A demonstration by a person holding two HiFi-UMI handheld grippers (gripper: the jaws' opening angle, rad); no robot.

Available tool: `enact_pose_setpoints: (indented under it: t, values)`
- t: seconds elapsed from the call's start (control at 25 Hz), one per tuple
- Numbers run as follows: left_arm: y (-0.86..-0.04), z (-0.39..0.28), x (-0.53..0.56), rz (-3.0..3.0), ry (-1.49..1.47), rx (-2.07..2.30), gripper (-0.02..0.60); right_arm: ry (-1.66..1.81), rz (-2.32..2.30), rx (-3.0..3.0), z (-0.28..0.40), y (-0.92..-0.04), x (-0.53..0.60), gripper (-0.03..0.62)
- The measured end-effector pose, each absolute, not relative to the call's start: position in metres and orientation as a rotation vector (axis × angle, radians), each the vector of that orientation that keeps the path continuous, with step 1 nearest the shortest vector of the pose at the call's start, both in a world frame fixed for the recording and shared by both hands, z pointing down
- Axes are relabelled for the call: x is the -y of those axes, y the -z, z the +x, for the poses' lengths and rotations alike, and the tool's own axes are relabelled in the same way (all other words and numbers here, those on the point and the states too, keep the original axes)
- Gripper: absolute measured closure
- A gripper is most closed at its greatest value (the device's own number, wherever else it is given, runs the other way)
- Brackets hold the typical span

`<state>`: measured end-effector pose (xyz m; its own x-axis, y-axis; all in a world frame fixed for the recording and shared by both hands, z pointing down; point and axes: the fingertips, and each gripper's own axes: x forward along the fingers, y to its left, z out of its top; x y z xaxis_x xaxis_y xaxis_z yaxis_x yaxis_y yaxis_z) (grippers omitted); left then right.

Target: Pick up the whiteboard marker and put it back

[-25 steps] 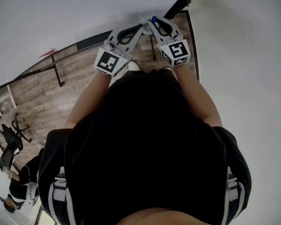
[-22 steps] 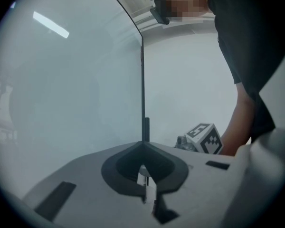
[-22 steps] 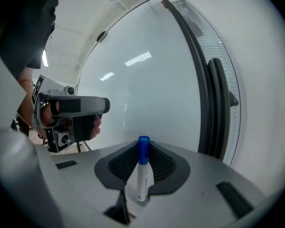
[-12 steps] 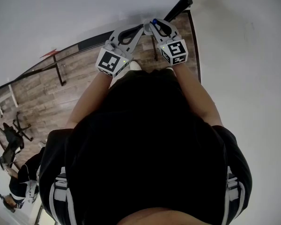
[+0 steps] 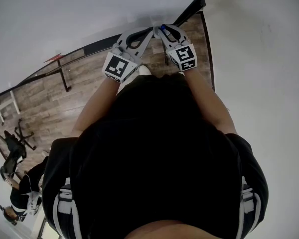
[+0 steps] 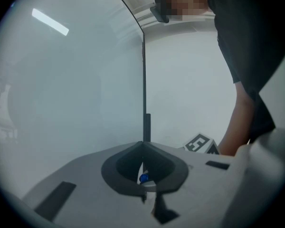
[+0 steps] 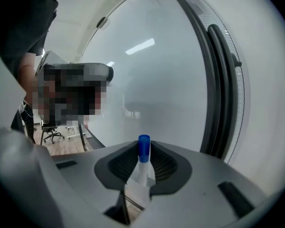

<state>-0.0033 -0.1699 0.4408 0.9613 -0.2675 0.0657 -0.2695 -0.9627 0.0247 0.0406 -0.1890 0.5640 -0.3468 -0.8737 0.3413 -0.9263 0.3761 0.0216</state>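
No words, numbers or brand names can be read anywhere. The only printed signs are black-and-white square code patterns. One is seen on the marker cube (image 5: 118, 66) of the left gripper (image 5: 149, 30), at 11 o'clock in the head view. Another is seen on the cube (image 5: 184, 57) of the right gripper (image 5: 162, 28), at 12 o'clock. No print can be made out on the whiteboard marker (image 7: 143, 164).

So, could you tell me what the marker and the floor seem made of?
The marker looks like smooth plastic: white barrel, glossy blue cap. The floor looks like wood or wood-look laminate, matte, with visible grain and plank seams.
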Motion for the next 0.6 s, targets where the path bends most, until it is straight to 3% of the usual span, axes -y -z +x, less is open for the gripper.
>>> enact_pose_setpoints:
  t: [0.6]
  values:
    - [-0.437,-0.003,0.171,3.087,-0.097,0.421,0.577,-0.293,1.608,2.374,0.052,-0.547,0.185,0.48]
